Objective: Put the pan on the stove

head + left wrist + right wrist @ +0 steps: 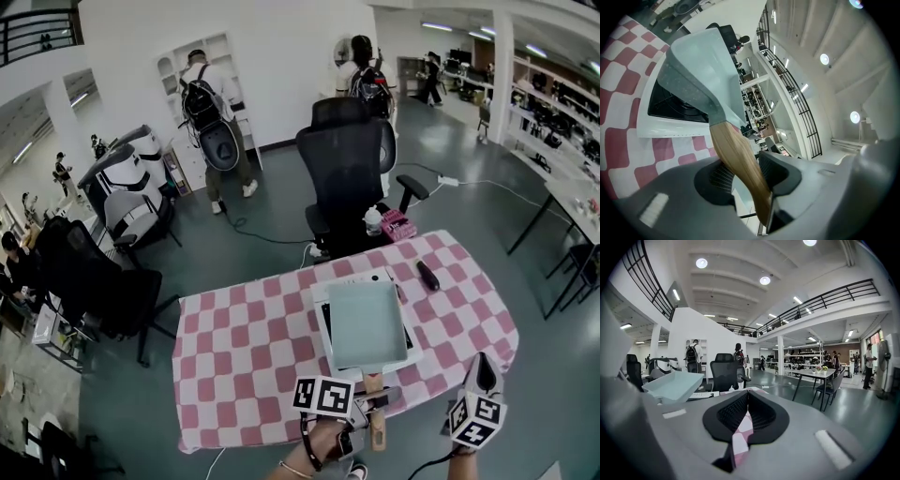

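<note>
Pale-green square pan with wooden handle held over white-framed black glass stove, lower centre of head view. Speckled underside showing in left gripper view, so seemingly tilted and not yet flat on the glass.

Left gripper clamped on the handle, jaws pinching its sides. Right gripper, lower right, jaws together on nothing, checked cloth visible past them.

Likely risks:
- Handle twisting in a grip so far from the pan's weight.
- Corner striking the glass if lowered tilted.
- Landing off-centre, overhanging the white frame.

Small black oblong object right of stove, well apart. Pink-and-white checked bench open toward the left. Near edge just below the handle.
</note>
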Action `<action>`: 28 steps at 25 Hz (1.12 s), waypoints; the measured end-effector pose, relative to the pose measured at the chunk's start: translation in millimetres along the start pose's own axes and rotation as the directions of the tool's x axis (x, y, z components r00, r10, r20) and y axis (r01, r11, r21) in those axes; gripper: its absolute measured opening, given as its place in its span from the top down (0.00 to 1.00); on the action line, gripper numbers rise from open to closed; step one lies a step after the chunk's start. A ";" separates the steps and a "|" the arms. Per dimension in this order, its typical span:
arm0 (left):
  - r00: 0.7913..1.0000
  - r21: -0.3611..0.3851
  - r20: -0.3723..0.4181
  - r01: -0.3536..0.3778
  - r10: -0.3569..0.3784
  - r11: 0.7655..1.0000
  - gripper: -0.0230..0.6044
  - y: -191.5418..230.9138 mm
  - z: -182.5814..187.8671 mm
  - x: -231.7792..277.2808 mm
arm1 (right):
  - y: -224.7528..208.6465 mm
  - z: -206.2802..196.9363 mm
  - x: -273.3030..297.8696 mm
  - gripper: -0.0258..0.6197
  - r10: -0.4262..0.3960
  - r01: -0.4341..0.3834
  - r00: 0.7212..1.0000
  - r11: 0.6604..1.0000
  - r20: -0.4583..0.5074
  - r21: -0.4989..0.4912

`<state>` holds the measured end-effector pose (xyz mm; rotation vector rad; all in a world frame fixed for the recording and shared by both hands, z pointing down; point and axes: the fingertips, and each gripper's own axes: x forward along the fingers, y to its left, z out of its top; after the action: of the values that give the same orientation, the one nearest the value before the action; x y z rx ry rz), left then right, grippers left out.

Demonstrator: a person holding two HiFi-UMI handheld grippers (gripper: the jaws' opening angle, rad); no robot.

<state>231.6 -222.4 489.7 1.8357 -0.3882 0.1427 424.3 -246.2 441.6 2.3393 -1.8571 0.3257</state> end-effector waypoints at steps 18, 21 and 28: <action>0.997 -0.012 0.073 -0.010 0.011 1.000 0.71 52.2 43.9 42.2 | 16.0 -46.1 57.0 0.94 0.019 -0.018 0.997 1.000 -0.072 0.024; 0.996 -0.021 0.088 -0.011 0.013 1.000 0.71 60.2 49.5 45.4 | 22.4 -49.0 64.1 0.94 0.028 -0.026 0.997 0.999 -0.071 0.022; 0.994 -0.060 0.106 0.005 0.001 0.998 0.71 72.0 50.6 56.9 | 25.6 -66.1 72.1 0.94 0.034 -0.031 0.993 0.999 -0.111 0.020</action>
<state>255.7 -299.3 556.7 1.7889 -0.4600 0.0315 409.4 -304.2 523.0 2.2549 -1.8496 0.4690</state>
